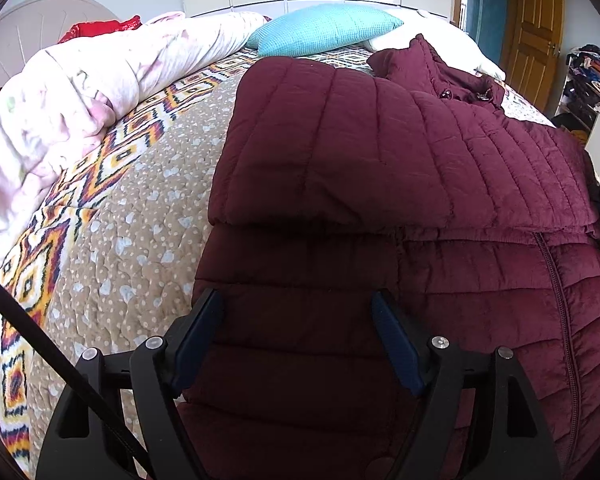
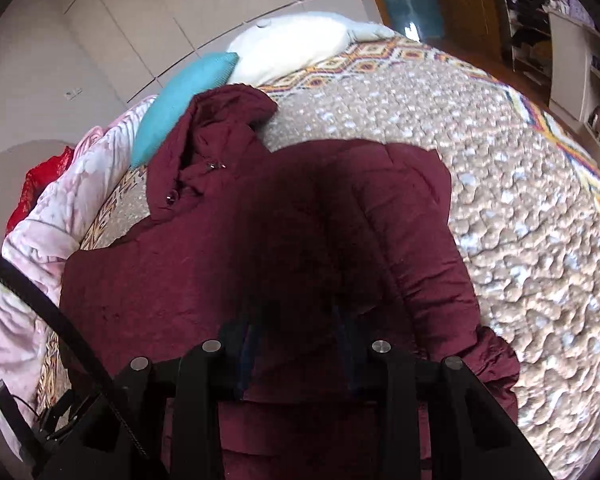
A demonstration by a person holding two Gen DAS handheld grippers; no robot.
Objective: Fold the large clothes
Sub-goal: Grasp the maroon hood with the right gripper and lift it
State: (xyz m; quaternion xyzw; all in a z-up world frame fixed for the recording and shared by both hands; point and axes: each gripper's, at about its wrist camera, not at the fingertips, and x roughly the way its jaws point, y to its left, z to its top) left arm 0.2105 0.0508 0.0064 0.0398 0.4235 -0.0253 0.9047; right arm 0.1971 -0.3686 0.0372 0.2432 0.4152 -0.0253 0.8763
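A maroon quilted jacket (image 1: 379,152) lies on the bed, a sleeve folded across its front, the hood at the far end. My left gripper (image 1: 298,300) is open, its jaws spread just above the jacket's lower left part, holding nothing. In the right wrist view the jacket (image 2: 204,264) fills the middle, its hood (image 2: 216,136) toward the pillows. My right gripper (image 2: 296,316) hovers low over the jacket's right sleeve in shadow; its jaws stand apart with fabric below them.
The bed has a tan dotted quilt (image 1: 140,216) with a patterned border. A pink blanket (image 1: 60,104) is heaped on the left. A turquoise pillow (image 1: 323,28) and a white pillow (image 2: 292,44) lie at the far end. Shelves (image 2: 559,40) stand right.
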